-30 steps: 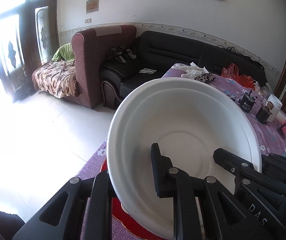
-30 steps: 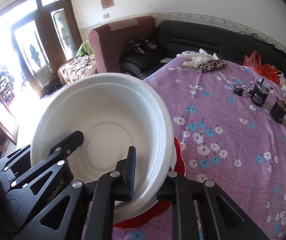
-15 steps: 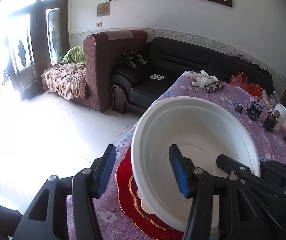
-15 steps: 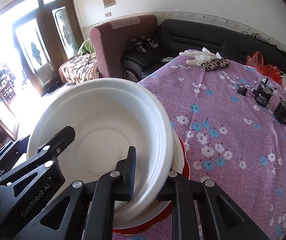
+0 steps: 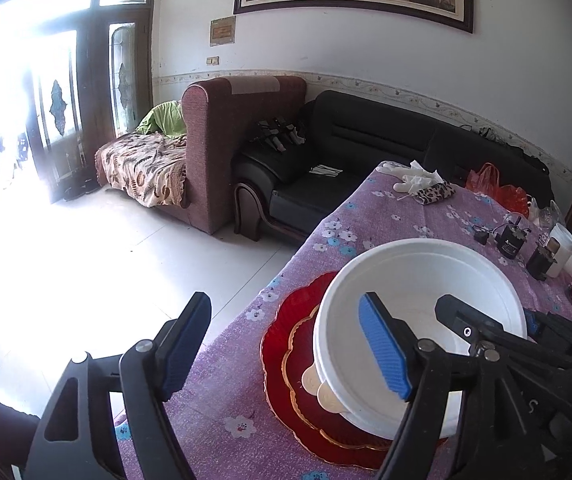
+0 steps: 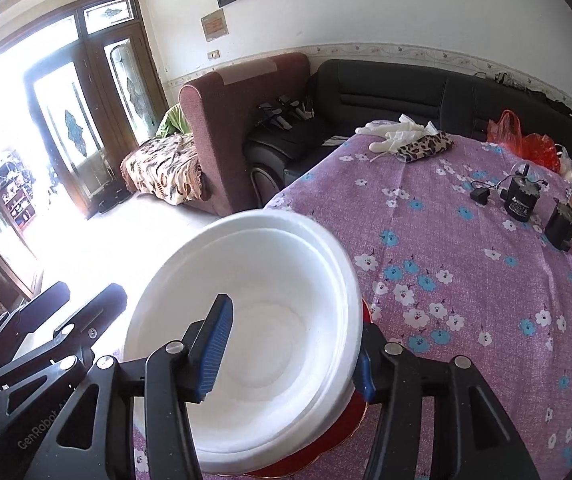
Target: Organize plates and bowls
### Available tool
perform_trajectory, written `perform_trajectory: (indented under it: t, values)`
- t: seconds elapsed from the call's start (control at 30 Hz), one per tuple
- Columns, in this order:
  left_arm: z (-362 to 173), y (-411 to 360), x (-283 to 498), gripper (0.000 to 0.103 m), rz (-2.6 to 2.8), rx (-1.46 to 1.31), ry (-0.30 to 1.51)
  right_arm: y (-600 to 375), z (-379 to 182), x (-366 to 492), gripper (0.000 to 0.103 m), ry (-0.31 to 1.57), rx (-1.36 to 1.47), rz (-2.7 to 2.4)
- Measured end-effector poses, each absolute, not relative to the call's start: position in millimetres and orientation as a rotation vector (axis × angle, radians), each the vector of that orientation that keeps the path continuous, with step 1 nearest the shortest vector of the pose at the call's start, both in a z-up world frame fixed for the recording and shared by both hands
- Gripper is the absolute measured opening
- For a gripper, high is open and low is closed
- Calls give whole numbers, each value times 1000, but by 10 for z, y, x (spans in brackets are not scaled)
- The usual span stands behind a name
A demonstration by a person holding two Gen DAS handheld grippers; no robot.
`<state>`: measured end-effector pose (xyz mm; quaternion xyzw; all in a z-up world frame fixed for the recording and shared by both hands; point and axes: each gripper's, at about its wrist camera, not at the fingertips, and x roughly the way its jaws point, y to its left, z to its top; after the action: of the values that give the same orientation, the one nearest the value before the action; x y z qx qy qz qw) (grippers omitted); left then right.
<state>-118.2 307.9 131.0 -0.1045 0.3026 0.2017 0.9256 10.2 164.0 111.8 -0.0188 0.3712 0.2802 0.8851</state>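
A: Entry. Where is the bowl?

B: On the red plates, near the table edge closest to me. It sits level on the stack, with a pale small piece just under its near rim.

A: My fingers?

B: Left gripper: jaws opening, wide. The left pad hangs off to the side over the table edge, the right pad over the bowl's hollow; neither presses on the wall. Right gripper: jaws opening, about half apart, straddling the bowl's right rim. One pad is inside and clear of the wall, the other just outside; whether that one touches, I cannot tell.

A: Relation for the next move?

B: The bowl lies straight ahead and below both pairs of fingers, so I judge each must back off along its own line. The right gripper is the closer one, with the rim between its pads.

A: View differences?

B: The left view shows the stacked red plates under the bowl. The right view shows only a red sliver, but gives the rim between my pads
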Motion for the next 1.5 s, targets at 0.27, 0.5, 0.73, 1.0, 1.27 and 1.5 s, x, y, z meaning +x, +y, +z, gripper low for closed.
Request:
perform_trajectory:
  t: [0.27, 0.5, 0.73, 1.0, 1.27, 1.5]
  values:
    - [1318, 3014, -1229, 76, 410, -208, 622, 1465, 1226, 71, 62, 742, 17, 570]
    - [1370, 2973, -1324, 77, 415, -214, 602, 1244, 1298, -16, 62, 685, 37, 502]
    - [1435, 2892, -1384, 77, 413, -201, 588, 1043, 1165, 10, 62, 715, 88, 447]
    - [1586, 2698, -1555, 87, 444, -153, 513, 855, 1370, -301, 63, 632, 111, 470]
    - [1866, 2226, -1818, 102, 525, -15, 342, 517, 1379, -670, 70, 590, 112, 448]
    - [2018, 1814, -1975, 103, 506, 24, 258, 189, 1309, -905, 70, 590, 134, 444]
